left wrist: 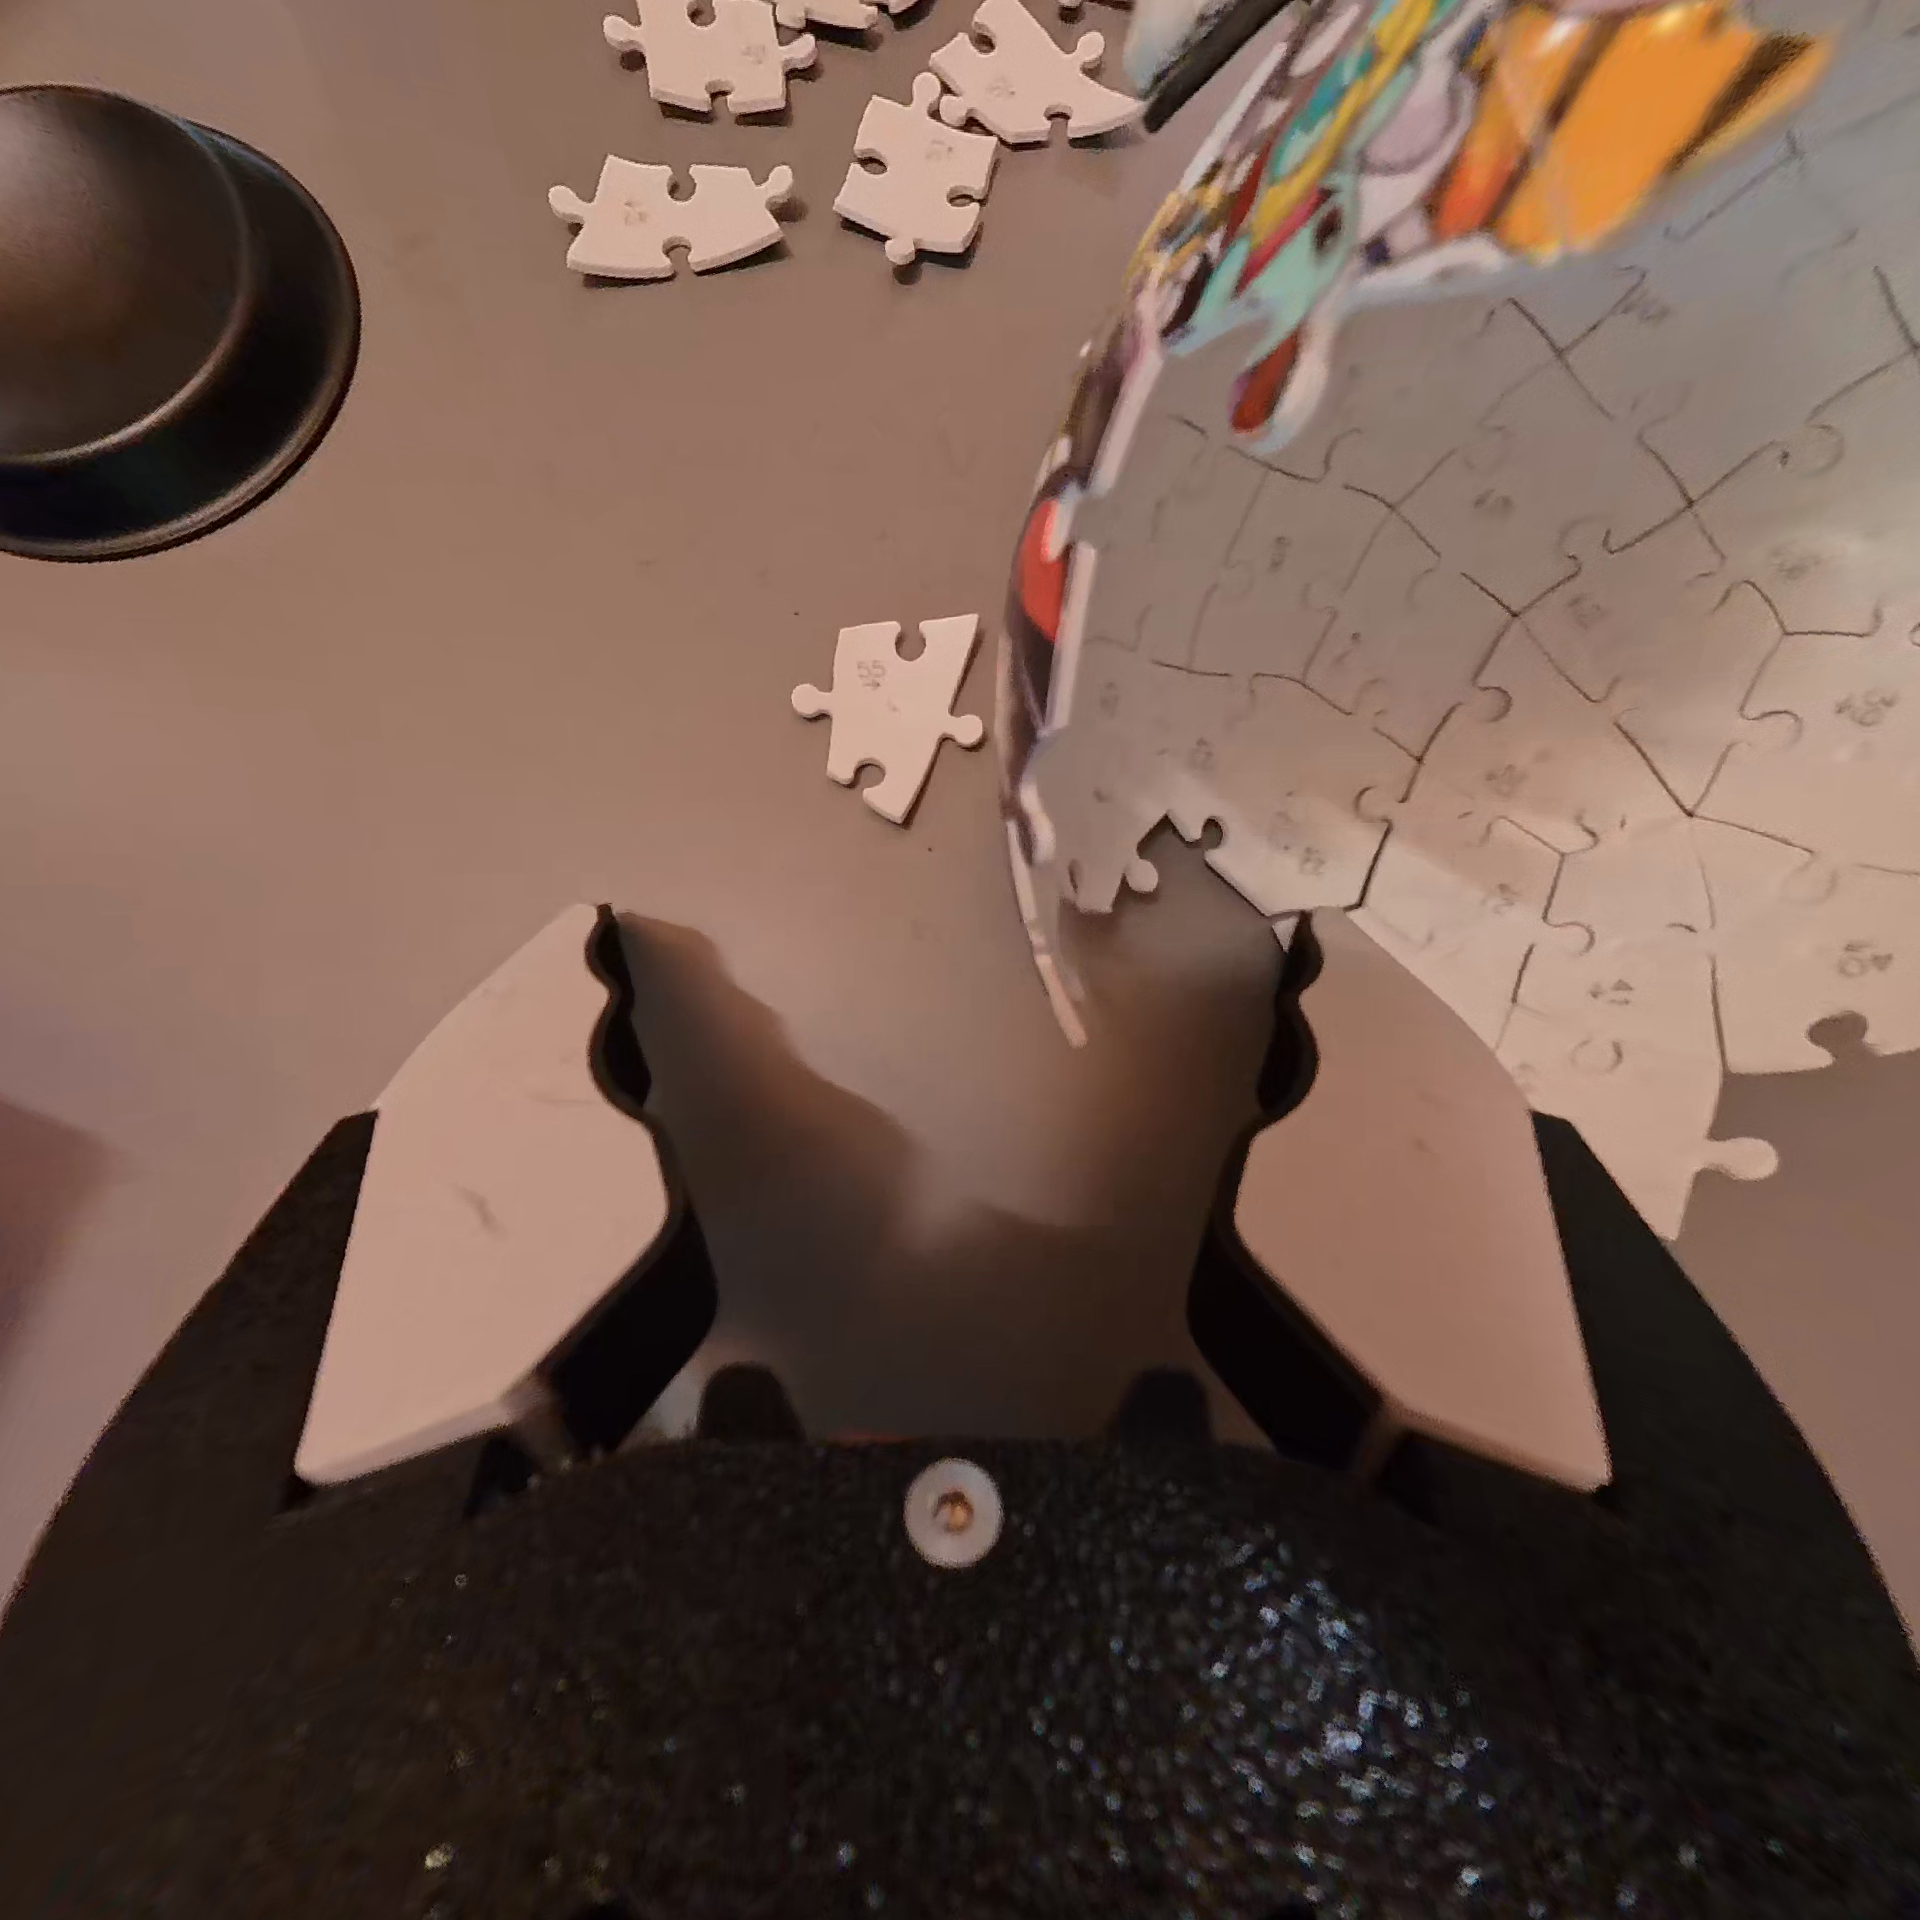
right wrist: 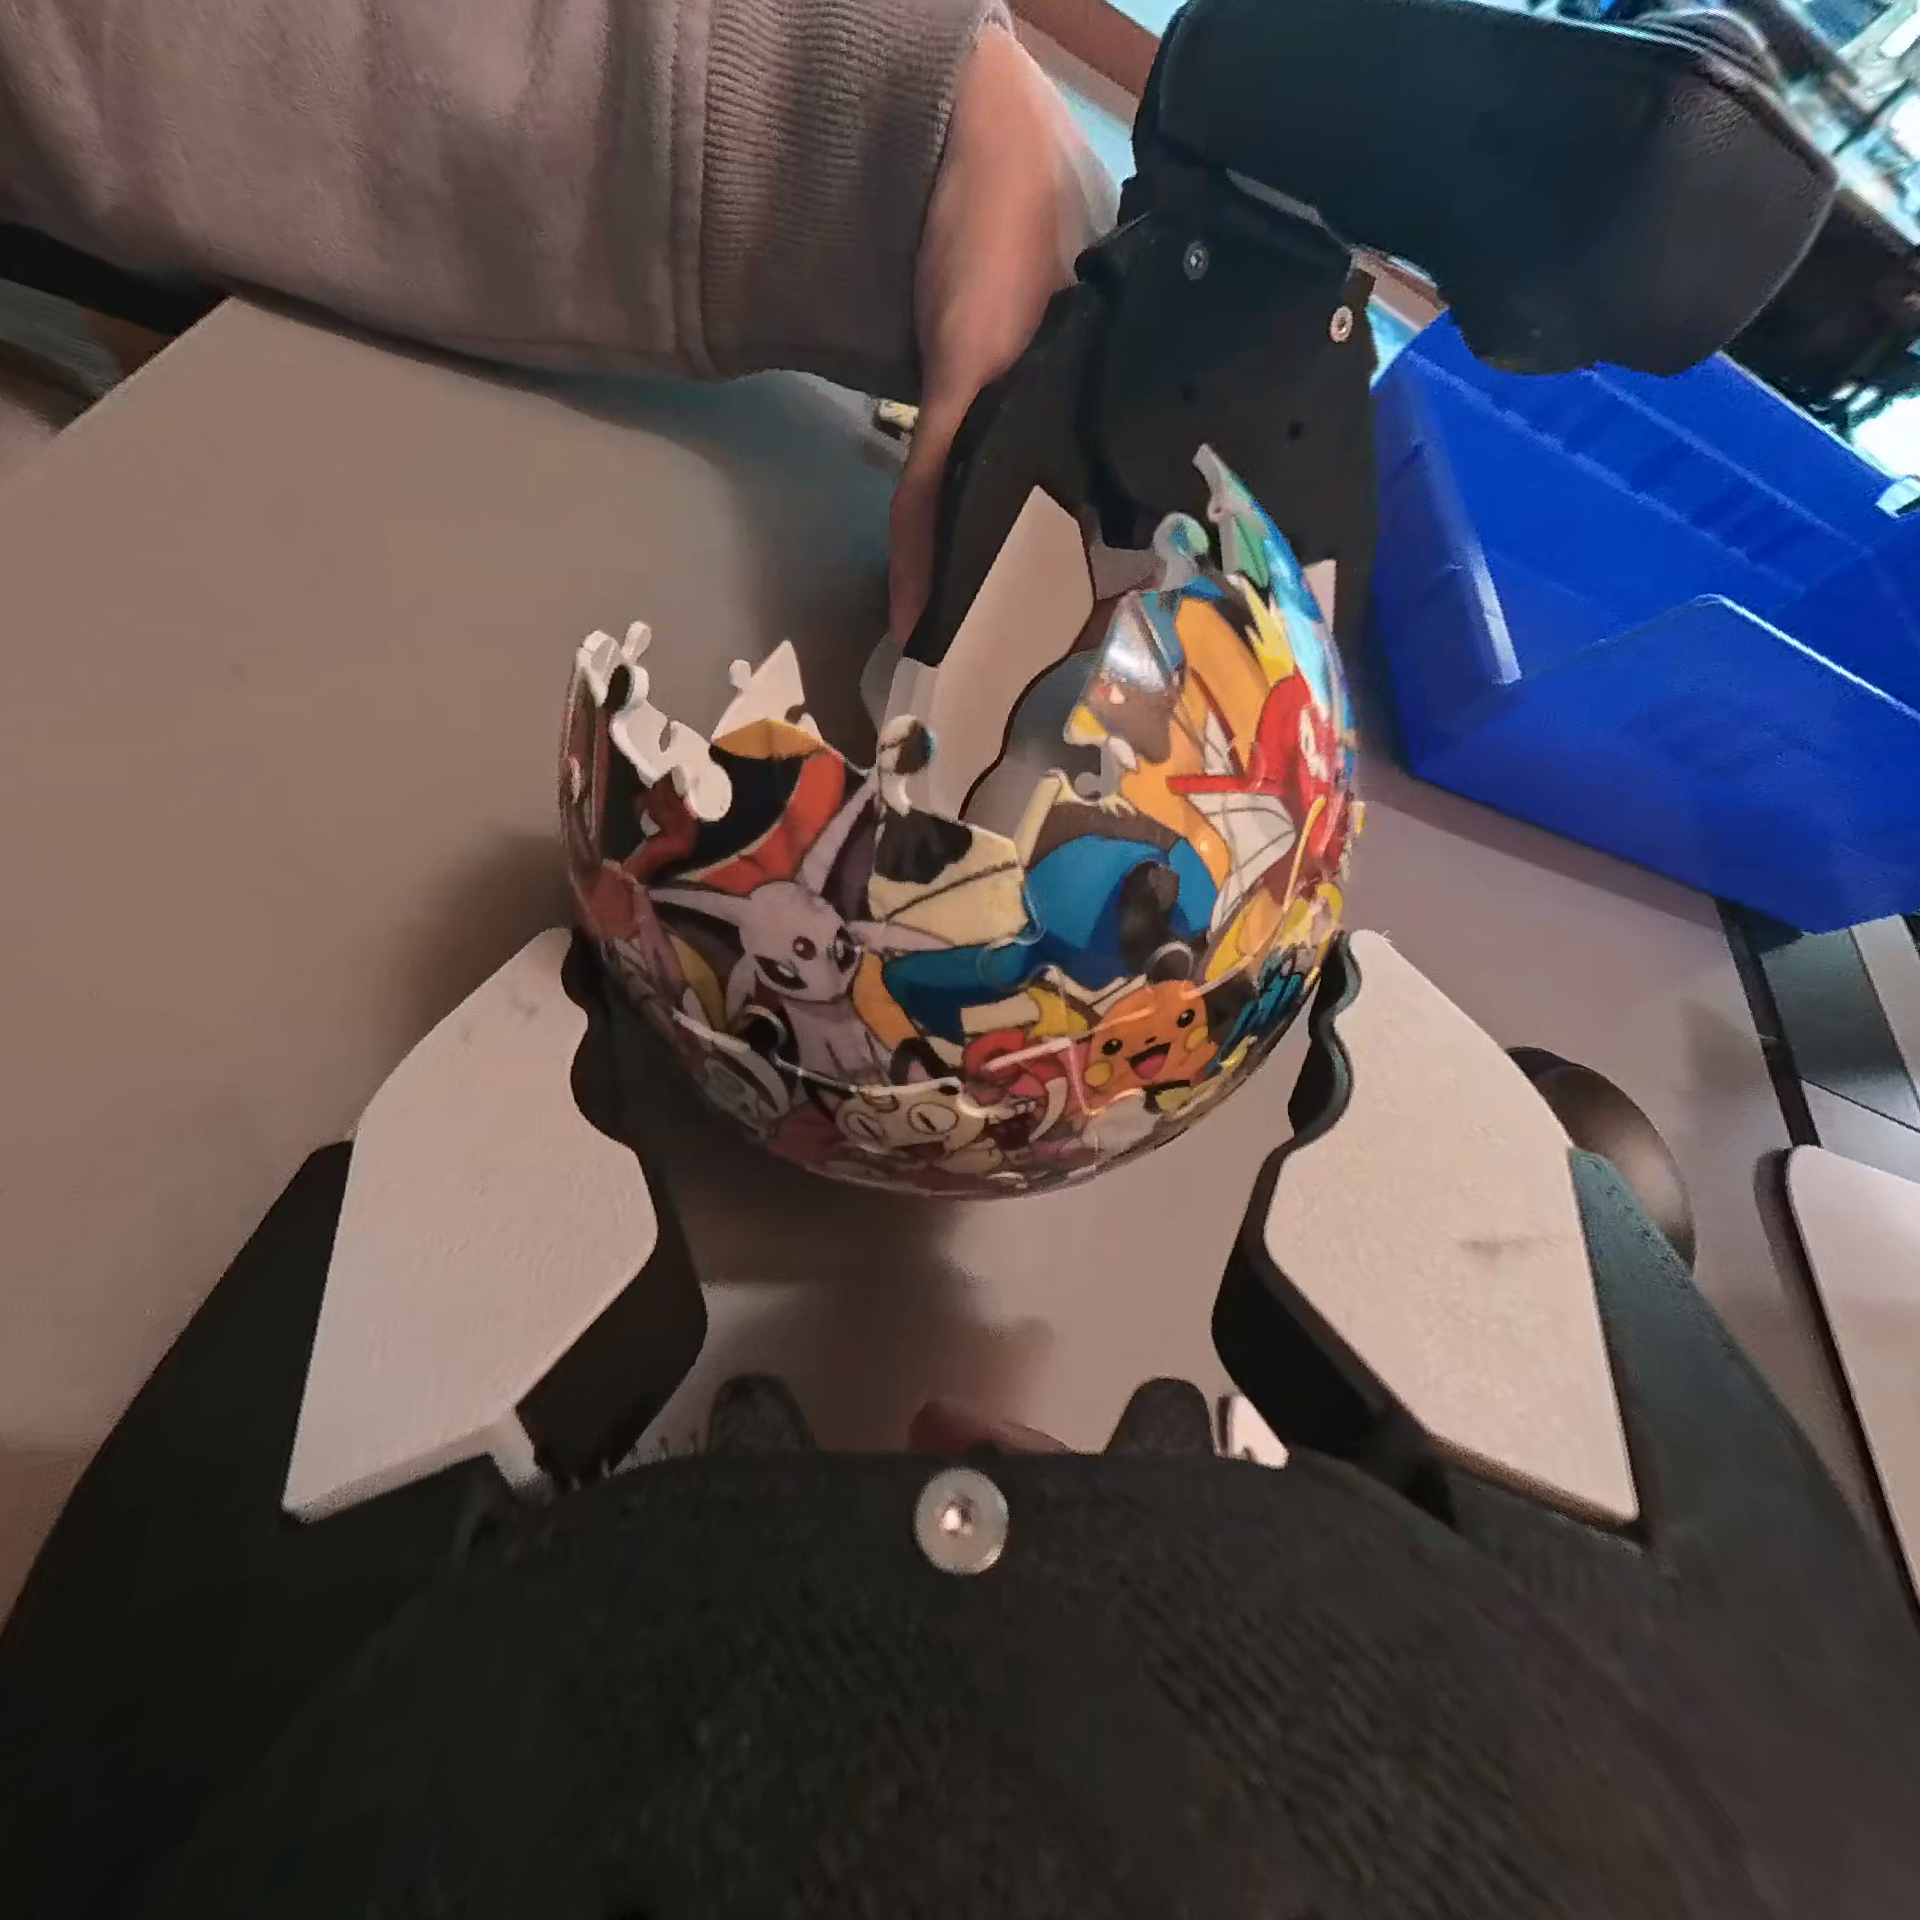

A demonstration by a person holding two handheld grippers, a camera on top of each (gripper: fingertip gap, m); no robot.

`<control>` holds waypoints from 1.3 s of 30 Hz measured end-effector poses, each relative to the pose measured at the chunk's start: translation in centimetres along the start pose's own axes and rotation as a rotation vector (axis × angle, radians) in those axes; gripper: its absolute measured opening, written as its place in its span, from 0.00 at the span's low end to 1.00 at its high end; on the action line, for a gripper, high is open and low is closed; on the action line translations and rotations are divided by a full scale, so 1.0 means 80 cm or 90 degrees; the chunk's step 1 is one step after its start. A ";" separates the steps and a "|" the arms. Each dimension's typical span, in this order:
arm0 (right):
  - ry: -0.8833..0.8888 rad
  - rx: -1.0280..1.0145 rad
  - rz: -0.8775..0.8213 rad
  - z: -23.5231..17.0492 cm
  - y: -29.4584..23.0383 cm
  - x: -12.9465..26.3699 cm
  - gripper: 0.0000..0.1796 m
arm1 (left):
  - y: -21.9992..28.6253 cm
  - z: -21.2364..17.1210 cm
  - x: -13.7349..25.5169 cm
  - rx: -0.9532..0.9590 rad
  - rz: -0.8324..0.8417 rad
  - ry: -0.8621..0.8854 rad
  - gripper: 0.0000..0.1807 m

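Note:
My right gripper is shut on a half-built puzzle ball with colourful cartoon prints. It holds the ball by its lower sides, the open jagged rim facing away. My left gripper is open and empty. The ball's white inner side fills the right of the left wrist view. A stretch of its rim lies between the left jaws, and the right fingertip touches the rim. In the right wrist view one of the left gripper's fingers reaches down at the far rim. One loose white piece lies face down just ahead.
Several loose white pieces lie face down farther back on the grey table. A black round stand sits at the left. A blue bin stands at the table's right edge. A person's sleeve is behind. Between my left fingertips and the loose white piece there is roughly 4 cm.

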State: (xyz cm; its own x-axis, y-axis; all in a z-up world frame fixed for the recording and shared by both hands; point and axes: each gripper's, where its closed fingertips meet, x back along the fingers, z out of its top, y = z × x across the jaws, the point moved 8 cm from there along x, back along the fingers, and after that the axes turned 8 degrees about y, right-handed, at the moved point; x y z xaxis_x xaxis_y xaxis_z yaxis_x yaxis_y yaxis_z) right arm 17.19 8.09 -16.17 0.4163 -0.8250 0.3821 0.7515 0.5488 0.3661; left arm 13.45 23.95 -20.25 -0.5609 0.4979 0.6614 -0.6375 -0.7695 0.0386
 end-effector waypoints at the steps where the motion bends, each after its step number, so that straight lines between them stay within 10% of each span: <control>1: -0.005 0.001 0.011 0.000 0.002 0.000 0.70 | 0.000 0.000 -0.001 0.002 0.000 0.002 0.64; 17: -0.108 0.067 0.107 0.006 0.005 -0.015 0.70 | 0.024 -0.007 0.065 0.042 0.057 0.168 0.61; 39: -0.116 0.136 0.086 0.020 -0.004 -0.027 0.70 | 0.037 -0.011 0.021 0.040 0.097 -0.050 0.63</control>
State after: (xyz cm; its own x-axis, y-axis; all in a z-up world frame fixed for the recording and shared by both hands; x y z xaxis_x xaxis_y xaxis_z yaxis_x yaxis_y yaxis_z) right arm 15.21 9.95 -15.74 0.3919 -0.7156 0.5782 0.5632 0.6835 0.4643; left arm 10.19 22.87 -19.66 -0.6034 0.3426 0.7201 -0.5128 -0.8582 -0.0213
